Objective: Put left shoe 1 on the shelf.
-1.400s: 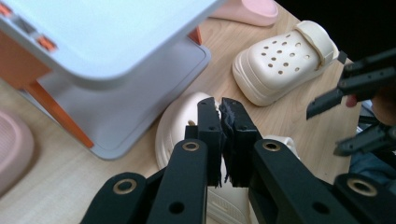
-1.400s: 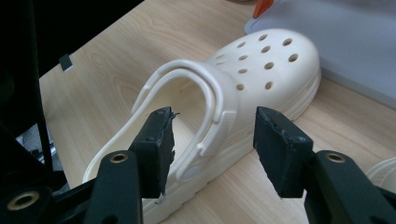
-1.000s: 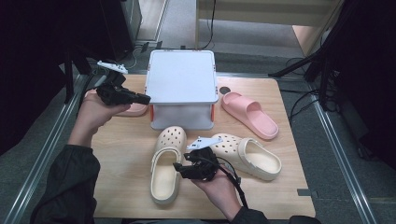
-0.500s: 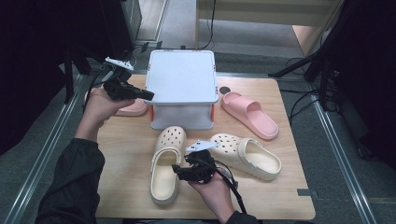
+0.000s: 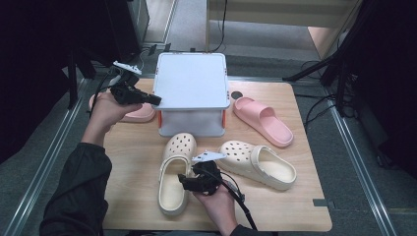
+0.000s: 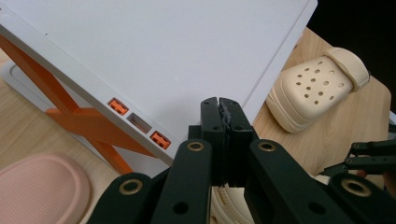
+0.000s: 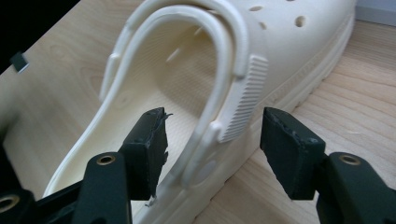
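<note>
My right gripper point(image 7: 212, 135) is open, its jaws astride the side wall and heel strap of a cream clog point(image 7: 187, 70). In the high view that gripper point(image 5: 185, 182) sits at the right flank of the left cream clog point(image 5: 173, 169), near the table's front. The second cream clog point(image 5: 258, 163) lies to its right. My left gripper point(image 6: 219, 111) is shut with nothing in it and hovers over the lid of a white box point(image 6: 177, 60) with orange latches. Seen from the high view, it point(image 5: 153, 99) is at the left edge of the box point(image 5: 192, 86).
One pink slide point(image 5: 263, 120) lies right of the box. Another pink slide point(image 5: 135, 114) lies to its left, partly under my left hand. The wooden table point(image 5: 295, 206) has bare room at its front right. Dark stands and cables surround the table.
My left gripper has risen and moved right, from beside the pink slide to the box lid's left edge. My right gripper has edged left, closer onto the left clog's wall.
</note>
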### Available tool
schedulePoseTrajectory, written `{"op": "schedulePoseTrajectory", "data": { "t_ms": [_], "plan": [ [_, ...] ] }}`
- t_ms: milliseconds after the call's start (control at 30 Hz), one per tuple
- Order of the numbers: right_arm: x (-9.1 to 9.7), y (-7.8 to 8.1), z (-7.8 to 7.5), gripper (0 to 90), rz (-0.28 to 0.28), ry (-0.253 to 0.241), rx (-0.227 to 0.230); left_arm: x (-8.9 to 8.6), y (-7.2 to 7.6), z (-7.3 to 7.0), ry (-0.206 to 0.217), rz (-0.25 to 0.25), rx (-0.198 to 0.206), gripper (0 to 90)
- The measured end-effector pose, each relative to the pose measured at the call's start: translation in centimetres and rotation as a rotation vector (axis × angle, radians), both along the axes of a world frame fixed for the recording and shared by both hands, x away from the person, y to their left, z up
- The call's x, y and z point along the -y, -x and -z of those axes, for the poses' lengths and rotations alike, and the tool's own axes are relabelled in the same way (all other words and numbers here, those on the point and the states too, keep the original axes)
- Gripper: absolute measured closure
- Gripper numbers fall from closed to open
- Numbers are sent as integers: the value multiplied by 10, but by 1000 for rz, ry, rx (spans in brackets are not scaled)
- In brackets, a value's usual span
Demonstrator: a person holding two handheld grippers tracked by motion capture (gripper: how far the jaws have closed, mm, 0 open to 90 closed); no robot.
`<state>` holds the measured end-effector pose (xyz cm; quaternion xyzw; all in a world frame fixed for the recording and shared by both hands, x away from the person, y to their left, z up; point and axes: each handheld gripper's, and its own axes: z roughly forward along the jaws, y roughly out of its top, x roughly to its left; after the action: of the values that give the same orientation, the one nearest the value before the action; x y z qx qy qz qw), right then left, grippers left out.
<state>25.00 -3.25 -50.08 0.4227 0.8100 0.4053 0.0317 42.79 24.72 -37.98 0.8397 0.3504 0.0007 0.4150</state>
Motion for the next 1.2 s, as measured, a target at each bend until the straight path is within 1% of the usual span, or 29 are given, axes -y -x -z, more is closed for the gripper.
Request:
{"op": "schedulePoseTrajectory", "data": {
  "t_ms": [67,133,167,233,300,467,533,567,600,633,667,767,800,833,900,967,1000,1133,1167,1200],
  "plan": [
    [0,-2,2,419,29,-17,-7,0,0,0,-6,-1,6,893],
    [-2,-5,3,429,40,-31,-14,1,0,0,-7,-1,7,893],
    [-3,-6,4,432,47,-28,-14,1,0,0,-9,-1,8,893],
    [-7,-9,6,433,54,-6,-12,1,1,-1,-13,-3,13,892],
    [-9,-13,9,446,63,21,7,1,1,-1,-15,-2,16,892],
    [-9,-15,9,481,58,24,2,2,1,-1,-14,-4,14,892],
    [-7,-16,9,504,51,13,-7,2,2,-1,-18,-6,16,892],
    [-5,-18,9,545,44,6,-21,2,2,-1,-23,-7,19,892],
    [-5,-18,9,545,44,6,-21,3,2,-1,-22,-7,19,892],
    [-4,-19,8,578,43,7,-21,3,2,-1,-22,-9,20,892],
    [-3,-20,7,630,39,5,-25,3,2,-1,-22,-8,20,891],
    [-1,-22,4,730,33,13,-13,3,2,-1,-22,-8,20,891],
    [0,-23,4,750,37,15,-13,3,2,-1,-21,-8,20,891],
    [0,-24,3,765,32,25,-1,3,2,-1,-22,-7,20,890],
    [1,-26,2,774,34,25,0,2,2,-1,-20,-6,19,890],
    [1,-29,-2,778,36,30,-27,2,2,-1,-19,-6,19,890],
    [1,-31,-4,780,36,30,-28,2,2,-1,-18,-6,18,890],
    [3,-41,-17,782,28,32,-21,2,2,-1,-19,-8,17,890],
    [3,-47,-23,783,32,28,-9,2,2,-1,-19,-8,16,888],
    [3,-47,-23,783,32,28,-9,2,2,-1,-18,-7,17,888]
  ]
}}
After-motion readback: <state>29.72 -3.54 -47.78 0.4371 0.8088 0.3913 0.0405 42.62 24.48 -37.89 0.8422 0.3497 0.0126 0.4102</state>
